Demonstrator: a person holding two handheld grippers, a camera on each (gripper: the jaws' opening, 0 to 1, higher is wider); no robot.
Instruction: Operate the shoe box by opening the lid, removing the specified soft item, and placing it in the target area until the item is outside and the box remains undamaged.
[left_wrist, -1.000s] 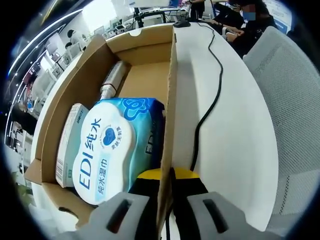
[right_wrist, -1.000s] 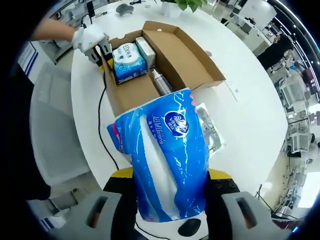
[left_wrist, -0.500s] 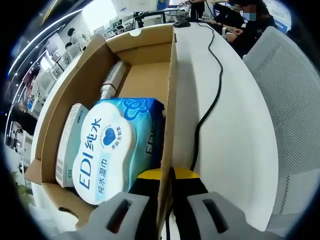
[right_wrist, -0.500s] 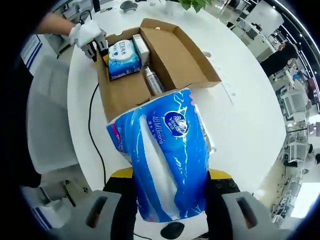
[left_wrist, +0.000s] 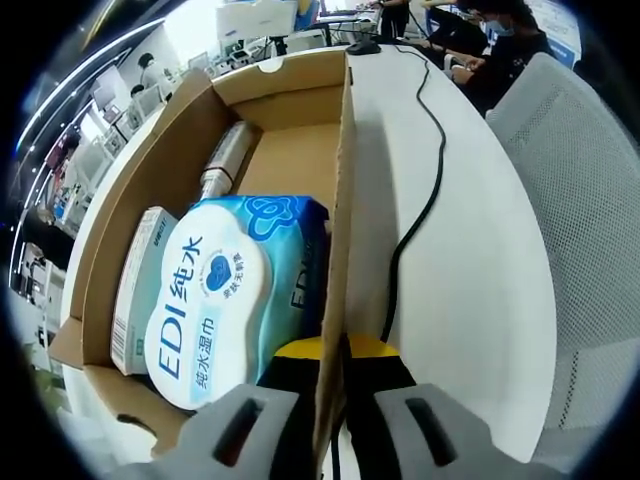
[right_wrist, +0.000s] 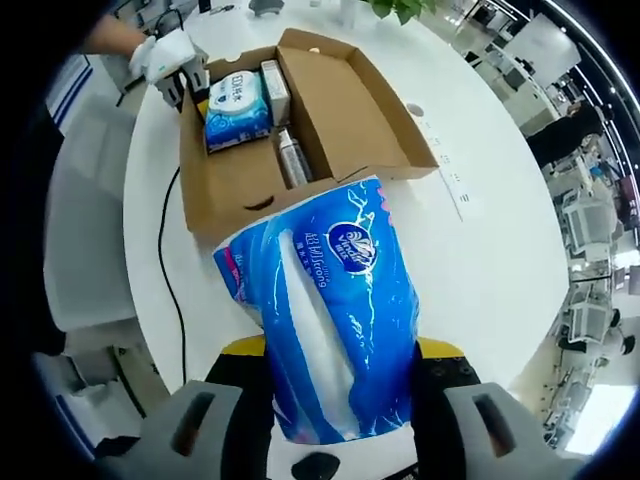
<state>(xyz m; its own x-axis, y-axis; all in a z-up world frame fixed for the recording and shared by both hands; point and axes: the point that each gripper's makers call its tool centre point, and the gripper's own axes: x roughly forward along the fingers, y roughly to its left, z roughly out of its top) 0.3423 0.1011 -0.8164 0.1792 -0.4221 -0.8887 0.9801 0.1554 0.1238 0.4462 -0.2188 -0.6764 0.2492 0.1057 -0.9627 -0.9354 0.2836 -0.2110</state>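
Observation:
The open cardboard shoe box (left_wrist: 345, 150) (right_wrist: 230, 185) sits on a white round table. My left gripper (left_wrist: 330, 415) is shut on the box's near side wall, one jaw inside and one outside. Inside lie a light blue pack of wet wipes (left_wrist: 225, 290) (right_wrist: 238, 105), a small white carton (left_wrist: 135, 285) (right_wrist: 272, 78) and a metal bottle (left_wrist: 225, 160) (right_wrist: 292, 160). My right gripper (right_wrist: 335, 400) is shut on a blue plastic pack of tissue rolls (right_wrist: 330, 320), held up above the table, outside the box. In the right gripper view a gloved hand holds the left gripper (right_wrist: 175, 65) at the box's far end.
A black cable (left_wrist: 420, 210) (right_wrist: 170, 270) runs over the white table (left_wrist: 460, 300) beside the box. A grey mesh chair (left_wrist: 585, 200) stands at the table's edge. People sit at desks behind. A potted plant (right_wrist: 395, 8) stands past the box.
The right gripper view has shifted: the box now lies a bit further left and up in it, with the tissue pack still held. The left gripper view is unchanged.

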